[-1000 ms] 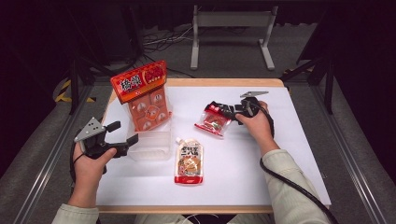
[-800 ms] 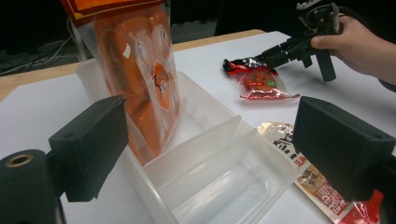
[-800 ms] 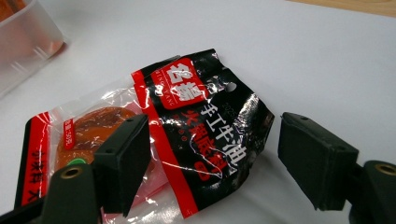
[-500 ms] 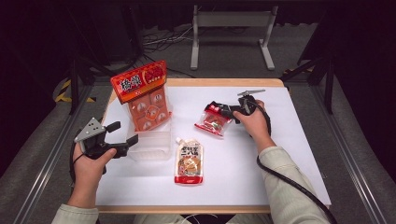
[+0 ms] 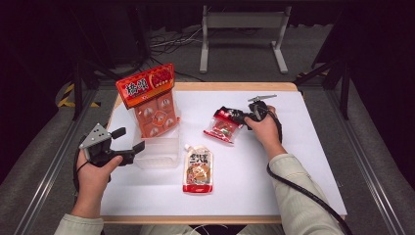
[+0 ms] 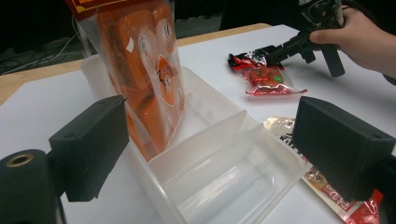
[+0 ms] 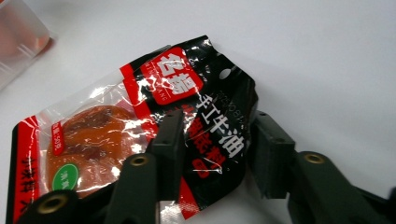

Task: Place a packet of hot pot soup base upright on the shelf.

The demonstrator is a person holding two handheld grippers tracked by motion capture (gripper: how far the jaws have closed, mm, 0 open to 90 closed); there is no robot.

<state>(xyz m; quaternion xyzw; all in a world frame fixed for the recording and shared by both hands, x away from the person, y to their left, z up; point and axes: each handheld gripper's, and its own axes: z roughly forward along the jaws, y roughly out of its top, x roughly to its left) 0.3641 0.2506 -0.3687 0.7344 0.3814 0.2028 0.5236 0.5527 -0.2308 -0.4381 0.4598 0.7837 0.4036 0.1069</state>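
Note:
A red-and-black sachet (image 5: 222,126) lies on the white table, right of centre. My right gripper (image 5: 239,116) is shut on its black end; in the right gripper view (image 7: 215,126) the pads press the crumpled sachet (image 7: 93,135) from both sides. My left gripper (image 5: 126,141) is held open at the near left corner of a clear divided container (image 5: 157,152). A tall orange pack (image 5: 151,100) stands upright in the container's far compartment. In the left gripper view the open jaws (image 6: 212,133) frame the container (image 6: 224,186) and the orange pack (image 6: 144,70).
A spouted red-and-white pouch (image 5: 198,169) lies flat just right of the container, toward the front. The table (image 5: 303,161) has bare white surface at the right and front. Dark floor, cables and a metal stand sit beyond the far edge.
The right hand and its gripper shifted very slightly at the sachet's black end. The left gripper, container, orange pack and pouch stayed where they were.

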